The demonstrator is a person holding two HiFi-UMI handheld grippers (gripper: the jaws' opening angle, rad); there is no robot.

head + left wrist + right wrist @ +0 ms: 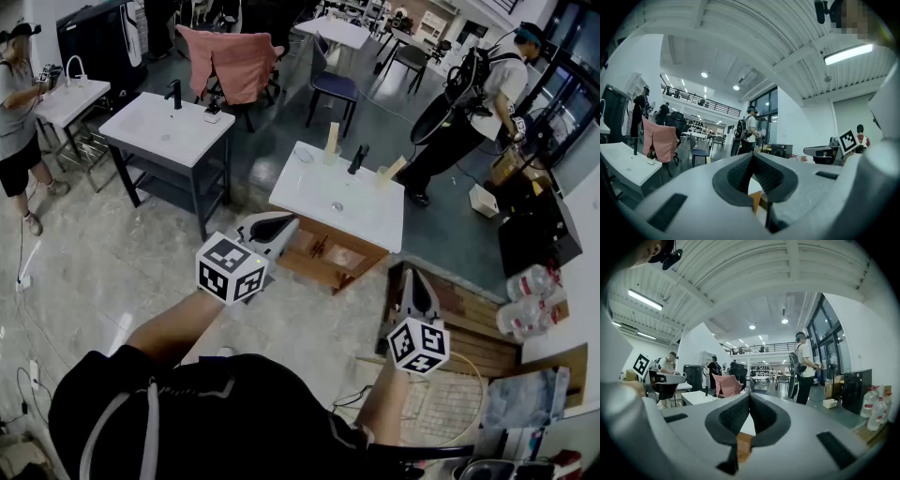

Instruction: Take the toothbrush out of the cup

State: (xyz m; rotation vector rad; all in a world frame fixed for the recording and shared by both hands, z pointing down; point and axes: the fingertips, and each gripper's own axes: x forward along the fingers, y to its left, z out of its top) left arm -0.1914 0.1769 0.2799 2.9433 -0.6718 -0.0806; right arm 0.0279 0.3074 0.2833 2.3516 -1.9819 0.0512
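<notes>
**benchrat:** Starting at your hands: your left gripper (pixel 281 223) is clamped fully together with nothing in it. Your right gripper (pixel 410 274) is the same, jaws pressed tight and empty. Both point level, out over the sink counter (pixel 309 197) rather than down at it. So I'd call this the approach, with nothing reached yet.

**tapwater:** Agreed, and you're well apart from the goods. At the far edge of that counter there's a tall tan block (pixel 331 139) left of the tap (pixel 357 159). Right of the tap is what I take for the cup (pixel 382 175), with a stick slanting out of it that's likely the toothbrush (pixel 398 165). It's too small to be sure from the head view, so step in and check before you commit.

**benchrat:** Spread the jaws on the way in, not once you're over the cup. I'd use your right gripper, since it's on that side. Take the handle above the rim and pull along the line of the handle. That way it shouldn't lever the cup over.

**tapwater:** If the cup looks light, pin it with your left gripper first. The tap sits just beside it, so come in from the front edge, not across the tap.
</notes>
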